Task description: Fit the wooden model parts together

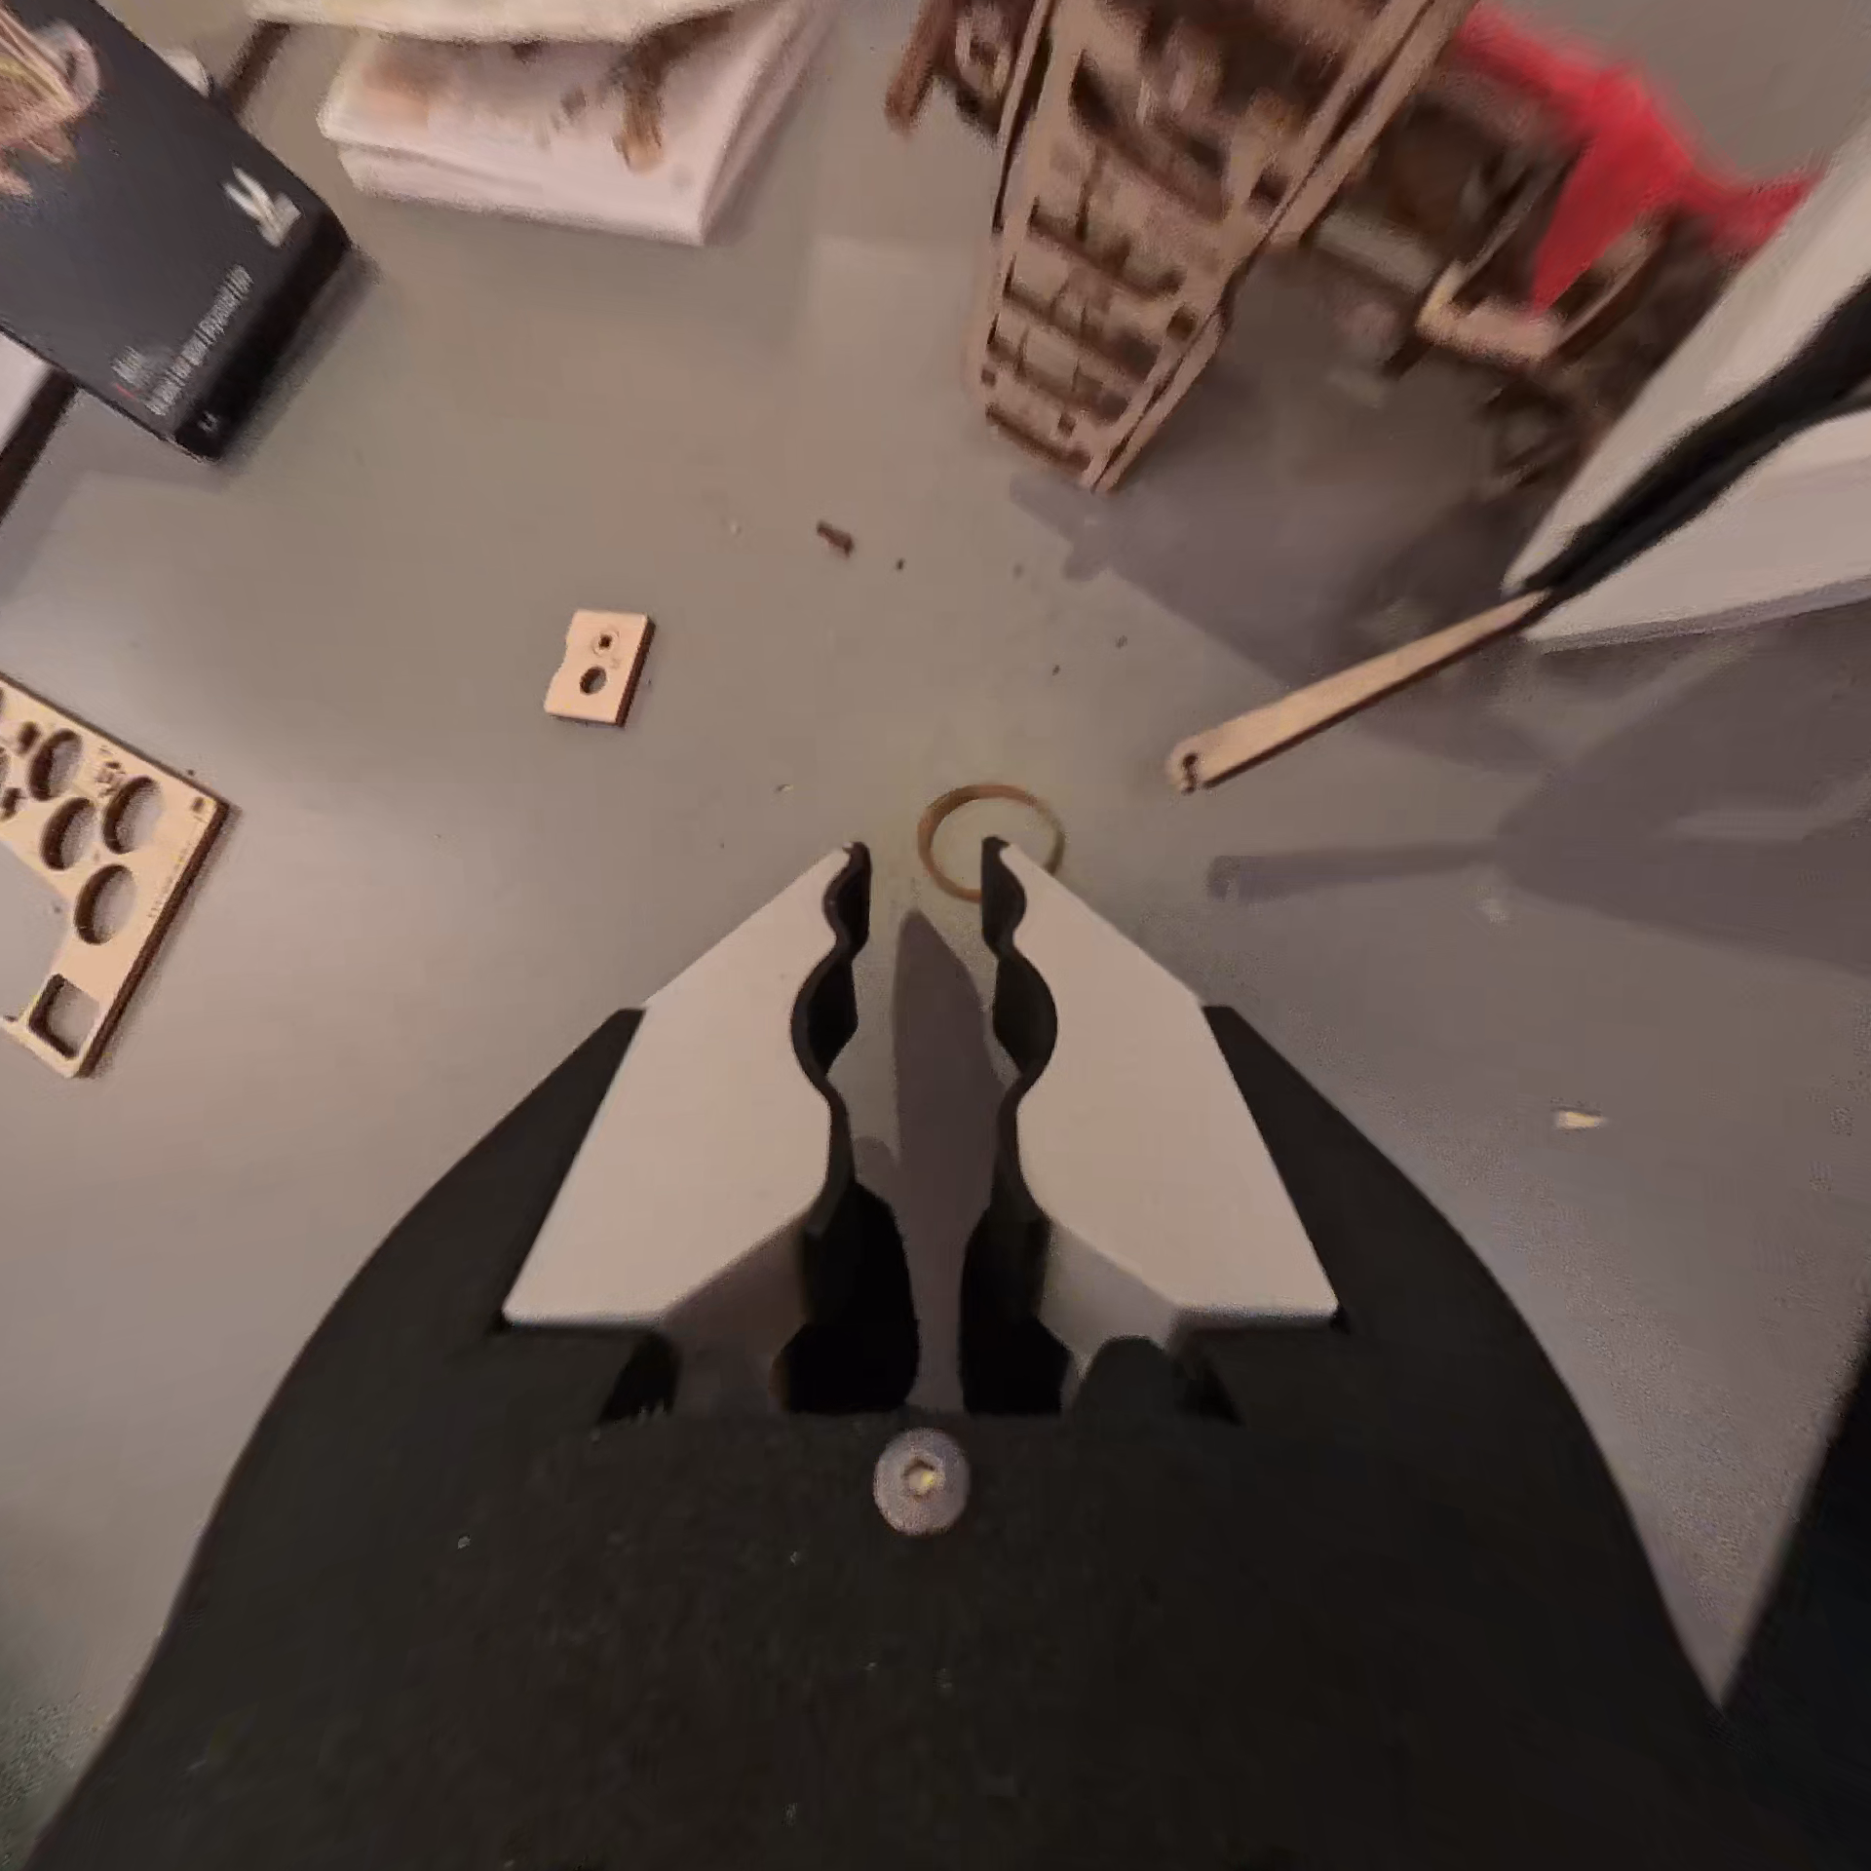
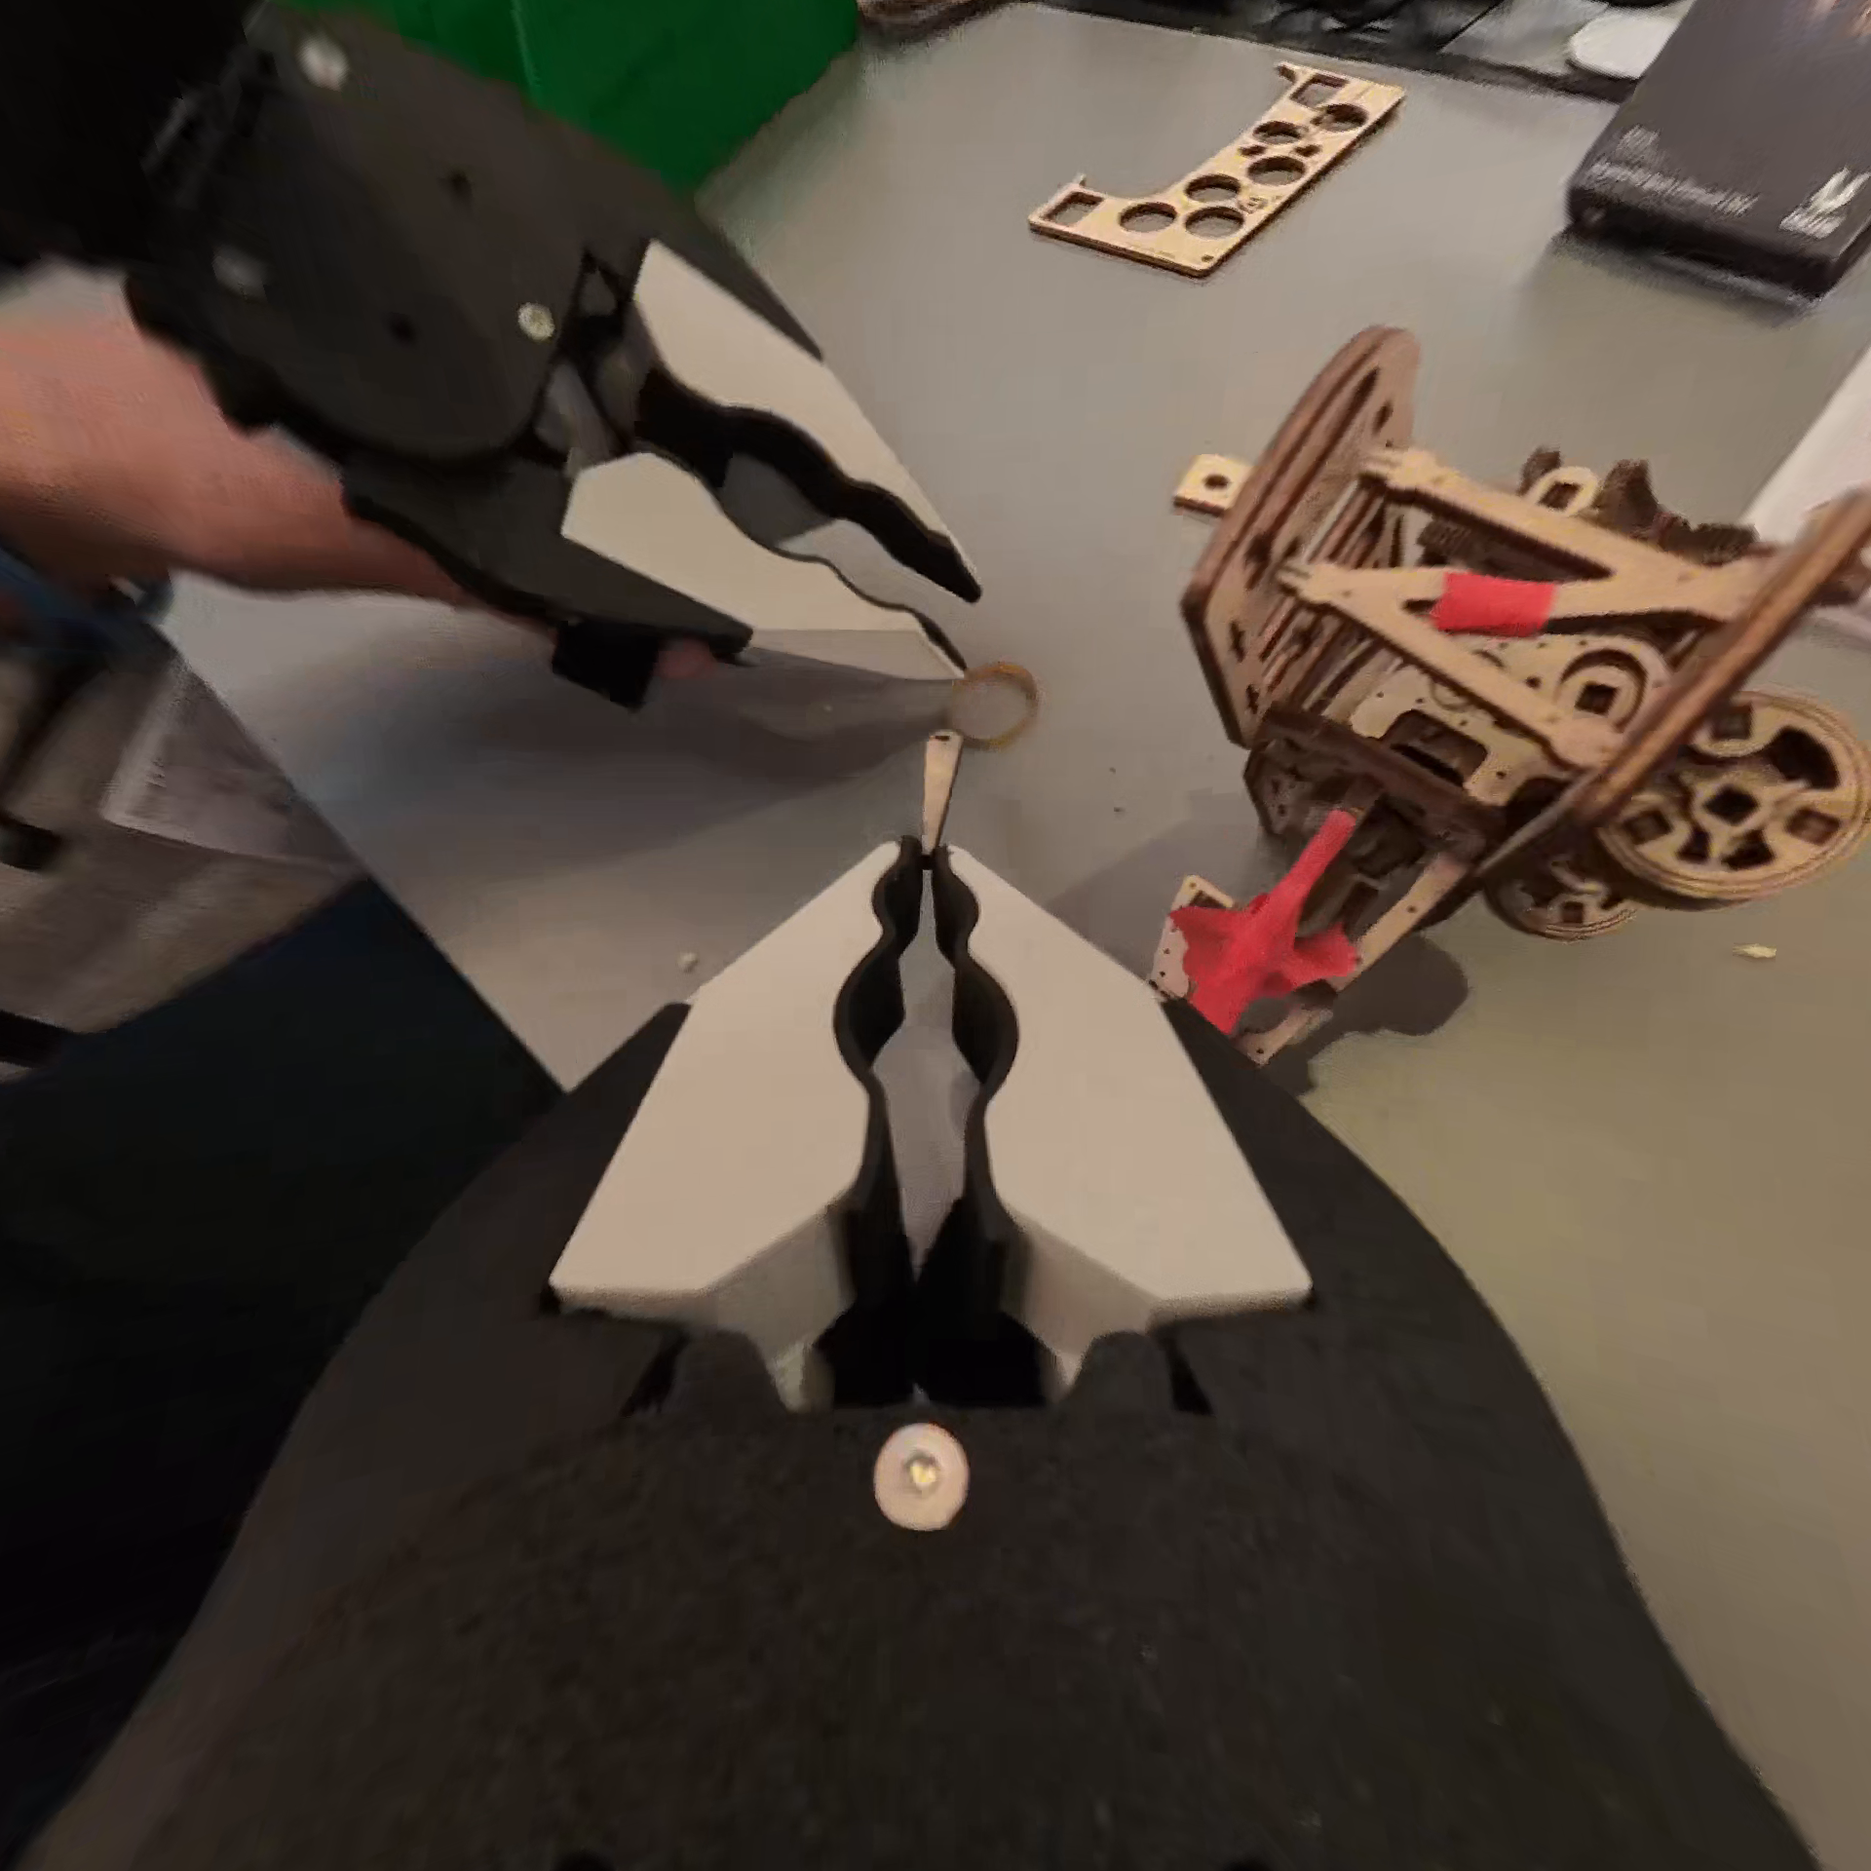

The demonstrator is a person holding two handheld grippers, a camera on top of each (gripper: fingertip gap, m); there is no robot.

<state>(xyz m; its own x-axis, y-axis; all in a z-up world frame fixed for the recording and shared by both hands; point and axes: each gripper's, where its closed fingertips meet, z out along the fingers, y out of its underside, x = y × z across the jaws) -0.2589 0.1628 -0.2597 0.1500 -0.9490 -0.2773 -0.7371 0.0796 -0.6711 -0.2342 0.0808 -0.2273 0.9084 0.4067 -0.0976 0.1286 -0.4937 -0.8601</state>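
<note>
Wood this thin snaps easily. My right tool [image 2: 929, 859] pinches the light, stiff wooden stick [image 2: 942, 785] by its end, mid-frame. My left tool [image 1: 923, 848], narrowly apart and empty, sits by the thin ring [image 1: 987, 842] on the worktop [image 1: 425, 526]; I'd pinch its rim.

wooden model [image 1: 1134, 202]: blurred, top cut off by the left wrist view's upper edge
black box [image 1: 132, 223]: cut off at the left edge
punched wooden sheet [image 1: 91, 871]: partly cut off left
rubber band [image 1: 987, 840]: near side hidden behind a fingertip
paper stack [image 1: 567, 111]: blurred
</note>
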